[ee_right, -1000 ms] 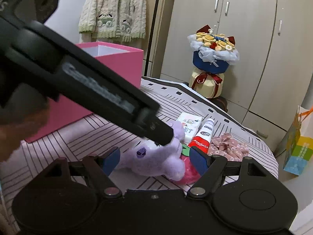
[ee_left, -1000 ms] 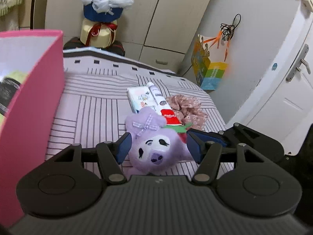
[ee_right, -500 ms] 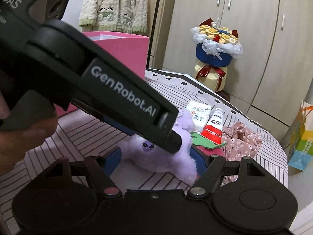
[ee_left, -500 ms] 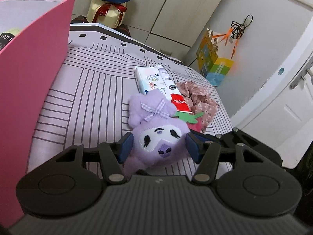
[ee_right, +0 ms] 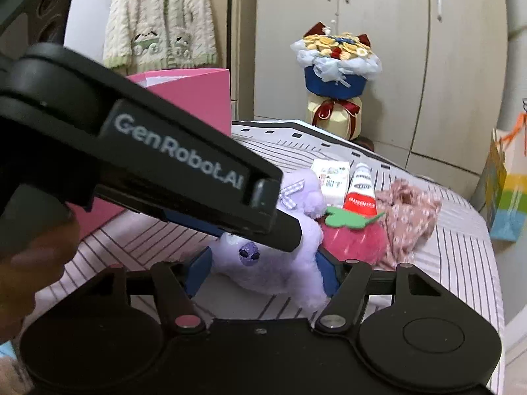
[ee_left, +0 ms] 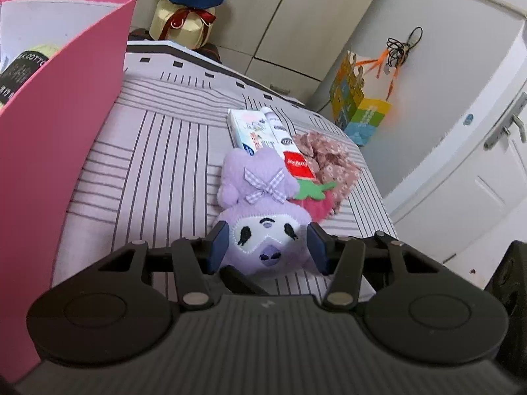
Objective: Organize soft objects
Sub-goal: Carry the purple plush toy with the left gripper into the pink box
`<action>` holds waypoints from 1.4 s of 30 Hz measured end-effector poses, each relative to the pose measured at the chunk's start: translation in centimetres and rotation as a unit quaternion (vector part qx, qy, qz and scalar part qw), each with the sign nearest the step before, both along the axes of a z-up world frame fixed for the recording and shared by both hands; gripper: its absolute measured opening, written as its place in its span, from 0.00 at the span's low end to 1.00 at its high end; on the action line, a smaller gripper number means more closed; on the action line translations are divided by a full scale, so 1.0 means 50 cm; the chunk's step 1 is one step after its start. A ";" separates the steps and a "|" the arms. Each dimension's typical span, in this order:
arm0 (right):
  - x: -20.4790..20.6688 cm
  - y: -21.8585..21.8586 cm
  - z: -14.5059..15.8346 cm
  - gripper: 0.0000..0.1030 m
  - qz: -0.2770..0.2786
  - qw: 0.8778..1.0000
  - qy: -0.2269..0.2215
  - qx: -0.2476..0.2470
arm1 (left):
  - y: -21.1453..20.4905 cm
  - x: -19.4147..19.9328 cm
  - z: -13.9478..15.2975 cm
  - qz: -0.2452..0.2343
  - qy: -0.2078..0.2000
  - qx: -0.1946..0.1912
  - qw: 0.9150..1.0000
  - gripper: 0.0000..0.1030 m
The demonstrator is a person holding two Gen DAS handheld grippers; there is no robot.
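Plush toy [ee_left: 263,217], purple with a gingham bow, lies on the striped bedcover [ee_left: 158,164]; we find it bracketed by both tools. We note the left gripper [ee_left: 266,247] with its blue pads set at either side of the toy's face, touching or nearly so; we cannot tell whether they clamp it. We note the right gripper [ee_right: 263,271] likewise straddling the toy's body from the near side, its pads [ee_right: 197,271] close against the fur, and we cannot tell whether it grips. Just right of the toy sits a red strawberry plush [ee_right: 354,240] with a green felt leaf, and beyond that a floral scrunchie [ee_right: 406,217]. On the far side lie a toothpaste tube [ee_left: 290,148] and a tissue pack [ee_left: 247,128], side by side. We record a pink box [ee_left: 49,151] standing at the left, well apart from the toy.
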State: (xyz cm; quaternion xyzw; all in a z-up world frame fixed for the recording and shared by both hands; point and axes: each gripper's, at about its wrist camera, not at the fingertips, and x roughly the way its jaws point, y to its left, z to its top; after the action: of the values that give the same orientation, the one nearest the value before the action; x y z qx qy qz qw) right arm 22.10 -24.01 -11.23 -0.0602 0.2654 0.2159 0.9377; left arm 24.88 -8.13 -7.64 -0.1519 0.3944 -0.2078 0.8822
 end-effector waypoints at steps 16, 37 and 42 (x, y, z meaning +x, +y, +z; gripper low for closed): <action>-0.097 0.000 0.043 0.62 -0.032 0.998 0.017 0.059 | 0.014 -0.086 0.043 -0.050 0.032 0.040 0.997 0.49; -0.220 0.049 0.200 0.66 -0.003 0.998 0.053 0.022 | 0.103 -0.210 0.179 -0.120 0.001 0.009 0.993 0.49; -0.244 0.069 0.246 0.66 0.015 0.999 0.033 0.013 | 0.137 -0.243 0.227 -0.117 -0.032 0.009 0.993 0.49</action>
State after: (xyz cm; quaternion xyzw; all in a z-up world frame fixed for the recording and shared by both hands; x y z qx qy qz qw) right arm 9.89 -20.56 1.08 -0.0445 0.2926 0.2354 0.9258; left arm 12.71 -1.29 3.72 -0.0897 0.3825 -0.3112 0.8653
